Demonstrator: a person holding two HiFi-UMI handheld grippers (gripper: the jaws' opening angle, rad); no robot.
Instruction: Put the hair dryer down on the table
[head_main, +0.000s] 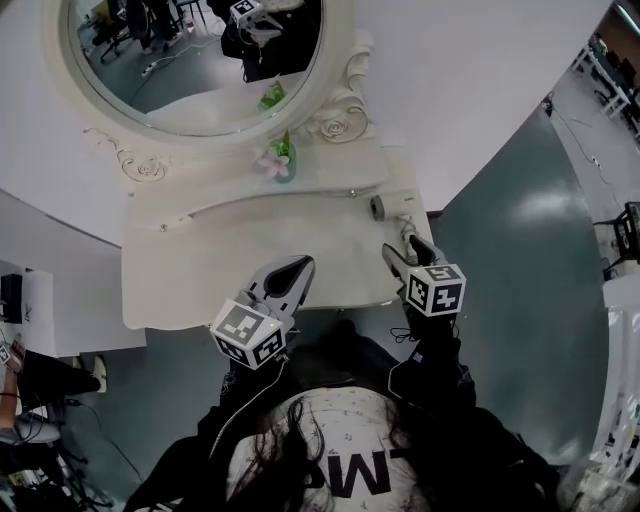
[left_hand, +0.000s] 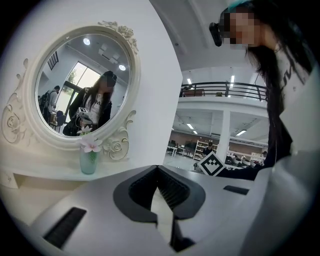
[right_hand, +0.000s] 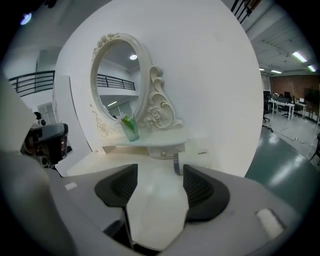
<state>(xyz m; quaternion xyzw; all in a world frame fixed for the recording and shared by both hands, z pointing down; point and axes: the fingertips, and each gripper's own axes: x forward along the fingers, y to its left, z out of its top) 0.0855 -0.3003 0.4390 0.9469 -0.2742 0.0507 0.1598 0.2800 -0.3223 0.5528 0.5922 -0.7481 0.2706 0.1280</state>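
The white hair dryer (head_main: 390, 206) with a grey nozzle lies on the right end of the white vanity table (head_main: 200, 270). My right gripper (head_main: 408, 250) hovers just in front of it, open, with nothing between its fingers. In the right gripper view the hair dryer (right_hand: 195, 155) rests on the tabletop just beyond the spread jaws of my right gripper (right_hand: 160, 170). My left gripper (head_main: 303, 264) hangs over the table's front edge near the middle, shut and empty. In its own view, my left gripper (left_hand: 158, 169) has its two pads meeting at the tips.
An oval mirror (head_main: 200, 60) in a carved white frame stands at the back of the table. Below it a green glass vase (head_main: 284, 160) with a pink flower sits on a raised shelf. The table's right edge drops to green floor (head_main: 510, 260).
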